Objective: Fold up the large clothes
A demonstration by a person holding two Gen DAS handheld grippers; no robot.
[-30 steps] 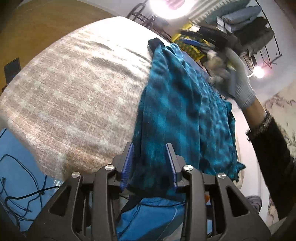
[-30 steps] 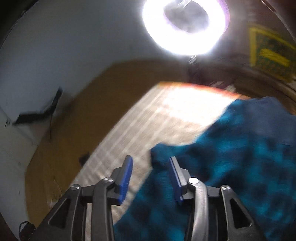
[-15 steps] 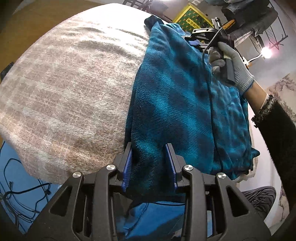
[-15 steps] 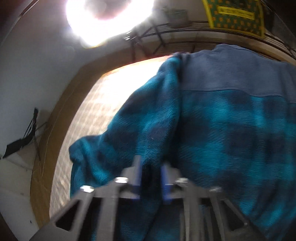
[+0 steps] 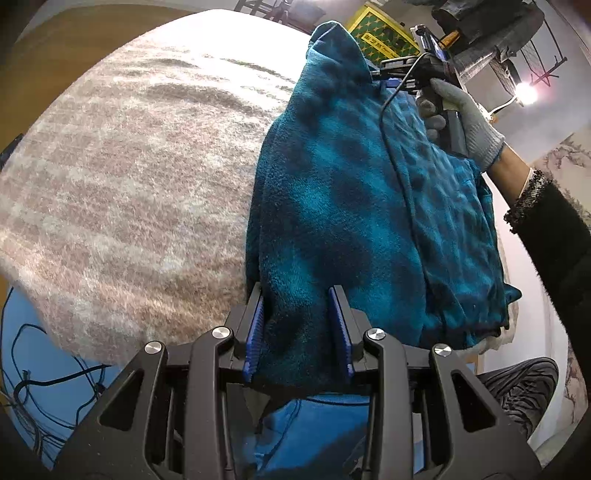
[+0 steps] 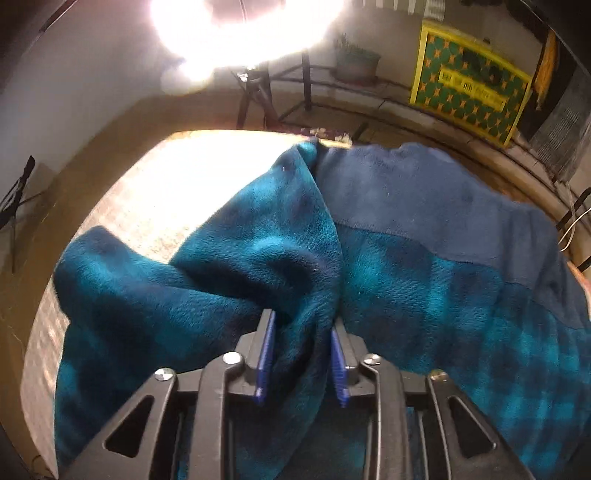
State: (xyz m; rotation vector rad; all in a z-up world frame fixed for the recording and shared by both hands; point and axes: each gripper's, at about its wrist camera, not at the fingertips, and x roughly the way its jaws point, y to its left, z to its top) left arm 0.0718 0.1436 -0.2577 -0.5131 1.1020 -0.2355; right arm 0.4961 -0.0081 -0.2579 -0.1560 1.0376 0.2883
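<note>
**Side fold laid, more folds left**

I am holding the teal checked fleece garment (image 5: pixel 332 221) on the beige woven bed cover (image 5: pixel 129 184). My left tool (image 5: pixel 299 332) is gripping its near edge. My right tool (image 6: pixel 301 354) is opening, with the fleece between its pads. One side is folded over; the crosswise folds are remaining, I think.

Beige blanket (image 5: pixel 129 177), yellow-green crate (image 6: pixel 469 83), cables (image 5: pixel 44 373).

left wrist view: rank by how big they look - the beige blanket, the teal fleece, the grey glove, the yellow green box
1. beige blanket
2. teal fleece, not far behind; it lies nearer the lens, so this order is unsure
3. grey glove
4. yellow green box, partly hidden and far back, so it only looks smallest
</note>
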